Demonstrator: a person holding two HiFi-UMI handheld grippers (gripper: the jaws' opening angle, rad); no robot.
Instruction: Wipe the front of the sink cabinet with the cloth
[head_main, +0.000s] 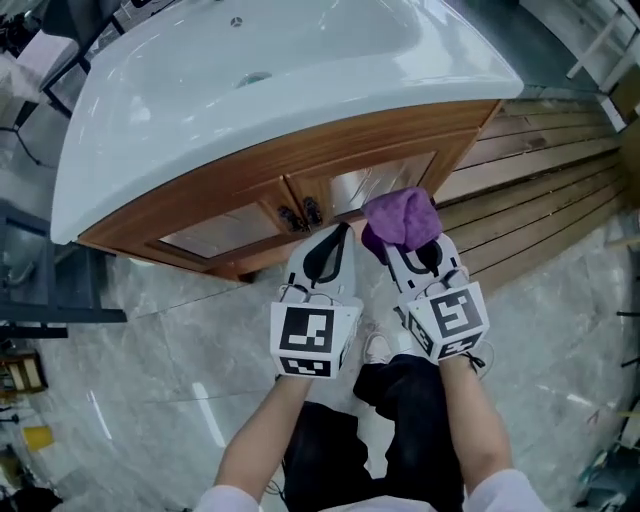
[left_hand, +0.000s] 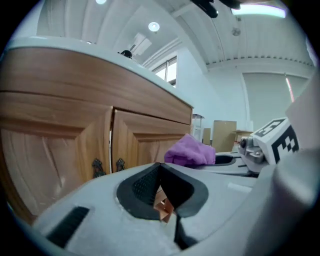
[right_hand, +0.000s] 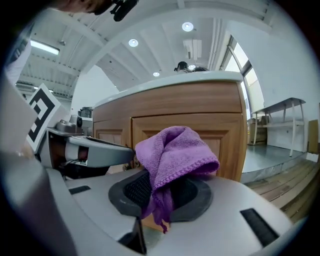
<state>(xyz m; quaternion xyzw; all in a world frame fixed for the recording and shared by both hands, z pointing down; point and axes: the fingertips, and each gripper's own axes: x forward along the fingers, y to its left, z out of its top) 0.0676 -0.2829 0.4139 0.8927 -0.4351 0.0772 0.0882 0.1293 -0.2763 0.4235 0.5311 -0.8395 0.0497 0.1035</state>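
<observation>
The right gripper (right_hand: 161, 197) pinched a bunched, nubby purple cloth (right_hand: 172, 155) close before the panelled wooden sink cabinet (head_main: 330, 150) under its glossy white basin (head_main: 250, 90), while the left gripper (left_hand: 161, 192) beside it was pressed together, empty.

A crumpled purple terry cloth (right_hand: 172, 152) is pinched in the jaws of the right gripper (head_main: 410, 250), its bulk folded over above them and a short tail hanging below. It is near the right-hand panelled door of the honey-coloured wooden sink cabinet (head_main: 330, 150). Both cabinet doors are closed, with small dark handles (head_main: 300, 214) at the centre seam.
</observation>
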